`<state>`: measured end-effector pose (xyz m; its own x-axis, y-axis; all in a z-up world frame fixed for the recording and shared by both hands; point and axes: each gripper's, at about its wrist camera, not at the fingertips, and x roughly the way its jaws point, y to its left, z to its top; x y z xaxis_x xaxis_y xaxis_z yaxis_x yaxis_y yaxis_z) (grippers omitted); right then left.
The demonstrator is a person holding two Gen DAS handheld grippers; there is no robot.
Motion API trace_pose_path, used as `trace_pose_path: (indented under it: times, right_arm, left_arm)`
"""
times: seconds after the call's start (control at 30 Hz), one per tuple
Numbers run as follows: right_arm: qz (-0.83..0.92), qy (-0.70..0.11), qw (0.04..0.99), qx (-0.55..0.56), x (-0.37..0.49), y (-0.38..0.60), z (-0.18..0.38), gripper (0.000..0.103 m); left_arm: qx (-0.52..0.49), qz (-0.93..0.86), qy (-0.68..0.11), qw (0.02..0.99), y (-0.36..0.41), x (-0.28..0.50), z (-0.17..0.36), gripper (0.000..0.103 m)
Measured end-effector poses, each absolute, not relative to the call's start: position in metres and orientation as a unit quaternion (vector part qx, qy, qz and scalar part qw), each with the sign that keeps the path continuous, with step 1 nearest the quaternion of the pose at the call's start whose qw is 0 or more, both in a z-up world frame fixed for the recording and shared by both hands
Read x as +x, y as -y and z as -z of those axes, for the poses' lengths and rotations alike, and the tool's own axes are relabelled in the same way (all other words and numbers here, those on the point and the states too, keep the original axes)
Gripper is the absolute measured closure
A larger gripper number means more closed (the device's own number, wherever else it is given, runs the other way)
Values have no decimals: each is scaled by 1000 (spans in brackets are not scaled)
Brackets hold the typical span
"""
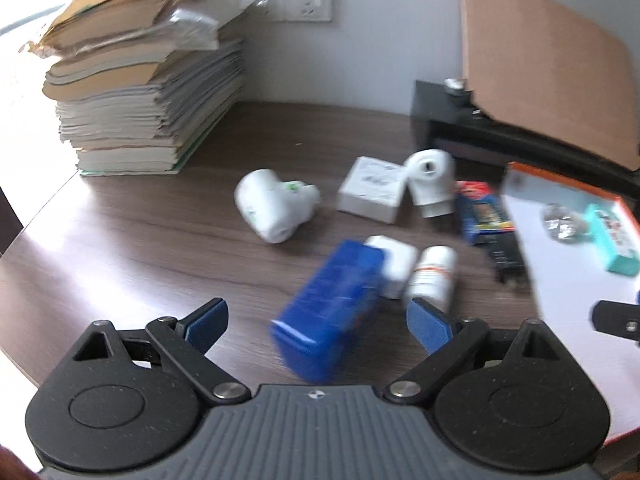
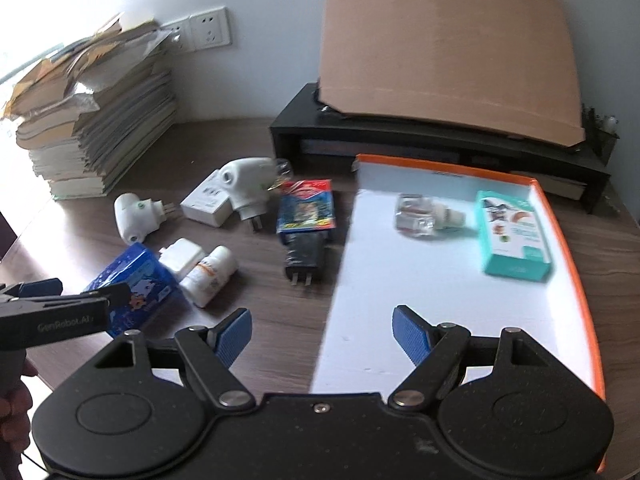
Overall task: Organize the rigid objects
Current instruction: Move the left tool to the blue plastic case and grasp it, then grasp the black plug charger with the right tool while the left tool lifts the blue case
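Note:
A blue box (image 1: 332,308) lies tilted on the wooden desk between the wide-apart fingers of my open left gripper (image 1: 318,320), with no pad touching it. In the right wrist view the blue box (image 2: 136,292) sits just beyond the left gripper (image 2: 80,292). Behind the box are a white adapter (image 1: 394,266) and a white pill bottle (image 1: 432,274). My right gripper (image 2: 322,332) is open and holds nothing, over the near left edge of the orange-rimmed white tray (image 2: 576,264). The tray holds a clear refill bottle (image 2: 420,216) and a teal box (image 2: 514,236).
Loose on the desk: two white plug-in devices (image 2: 130,216) (image 2: 248,184), a white carton (image 2: 206,200), a blue-and-red pack (image 2: 306,206), a black charger (image 2: 304,256). A tall paper stack (image 1: 148,92) stands at back left. A black riser (image 2: 400,140) bears cardboard (image 2: 448,48).

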<state>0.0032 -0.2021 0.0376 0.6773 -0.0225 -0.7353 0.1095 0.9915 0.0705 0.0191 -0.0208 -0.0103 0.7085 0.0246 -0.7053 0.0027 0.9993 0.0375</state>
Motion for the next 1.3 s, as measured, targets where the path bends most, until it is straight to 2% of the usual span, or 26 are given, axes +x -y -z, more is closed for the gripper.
trace_pose_path:
  times: [0.13, 0.27, 0.33, 0.37, 0.4, 0.93, 1.0, 1.1, 1.23, 1.3]
  right_arm:
    - [42, -409, 910, 50, 13, 188, -32, 12]
    - [55, -415, 907, 48, 22, 180, -28, 12]
    - [63, -418, 905, 47, 25, 178, -26, 12]
    - [67, -420, 904, 46, 26, 177, -25, 12]
    - [71, -422, 903, 45, 27, 176, -24, 12]
    - [81, -426, 900, 44, 77, 184, -3, 12]
    - [75, -429, 900, 36, 89, 185, 3, 15]
    - [61, -436, 897, 30, 108, 188, 13, 28]
    - [41, -456, 889, 21, 129, 193, 27, 59]
    - [34, -457, 889, 18, 131, 194, 28, 59]
  left_arm:
    - [37, 16, -383, 923, 11, 32, 21, 9]
    - [52, 58, -391, 917, 12, 43, 35, 25]
    - [45, 82, -398, 913, 12, 48, 42, 42]
    - [38, 98, -400, 910, 11, 49, 44, 63]
    - [36, 107, -401, 909, 12, 49, 45, 69]
    - [-34, 109, -374, 920, -25, 45, 12, 69]
    - [-39, 99, -372, 922, -27, 43, 9, 69]
    - [-45, 81, -371, 924, -27, 41, 6, 69]
    - [-48, 64, -372, 925, -20, 41, 0, 69]
    - [-48, 60, -372, 925, -14, 41, -2, 69]
